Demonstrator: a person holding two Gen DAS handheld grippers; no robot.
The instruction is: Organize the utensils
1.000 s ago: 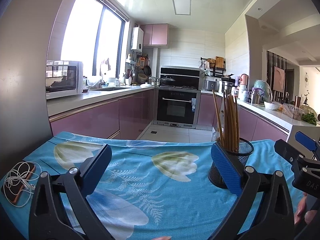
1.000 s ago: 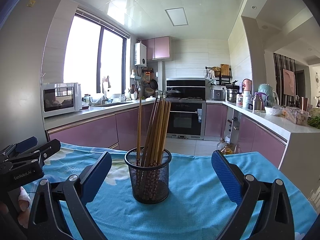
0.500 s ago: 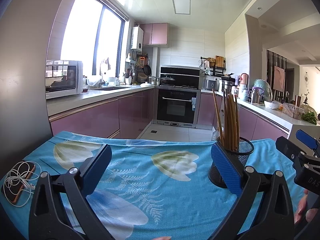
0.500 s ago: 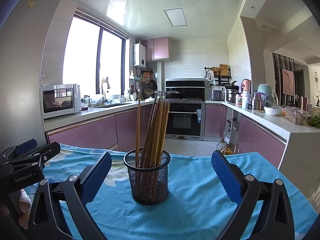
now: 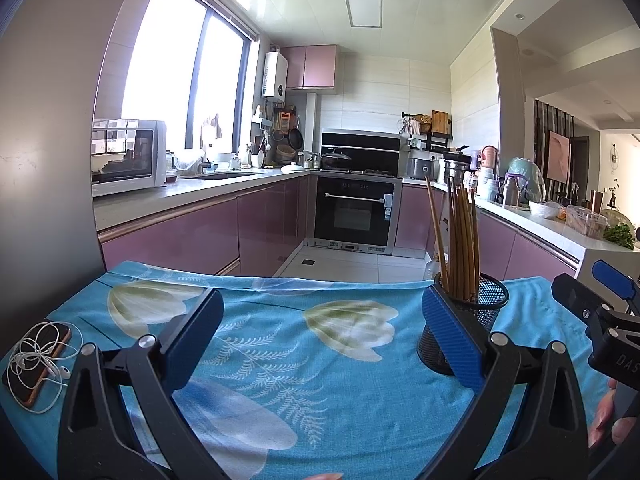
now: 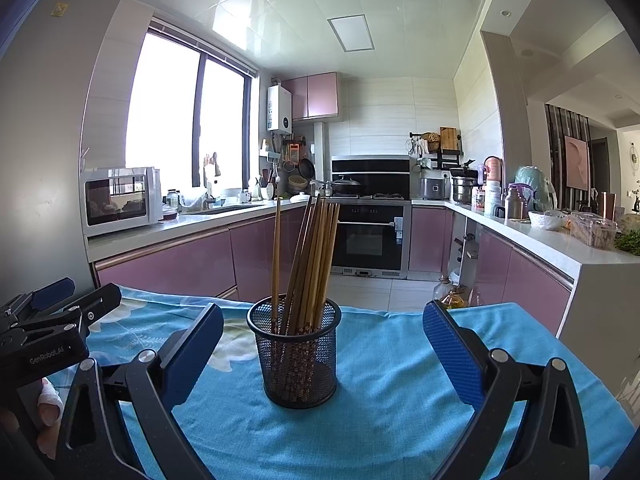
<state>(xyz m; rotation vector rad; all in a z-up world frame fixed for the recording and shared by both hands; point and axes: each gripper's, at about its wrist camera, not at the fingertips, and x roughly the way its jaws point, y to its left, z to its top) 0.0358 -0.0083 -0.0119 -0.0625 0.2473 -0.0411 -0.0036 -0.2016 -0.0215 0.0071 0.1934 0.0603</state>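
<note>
Standing upright on the blue flowered cloth over the surface: a black mesh holder packed with wooden chopsticks, one leaning left and apart from the bunch. Seen from the right wrist view between the pads of the right gripper, jaws spread wide, gripping nothing, holder nearer the left pad but not touching. Lower ends of the chopsticks blurred behind the mesh, count hard to make out. Left gripper likewise wide open and empty, hovering over bare cloth; in its view the holder half hidden behind the right-hand pad, base cut off. At the far left edge of the cloth, a phone wrapped in white earphone cable, partly clipped by the lens rim. Fingertips of a hand barely visible at lower right, mostly hidden behind the other gripper's body.
</note>
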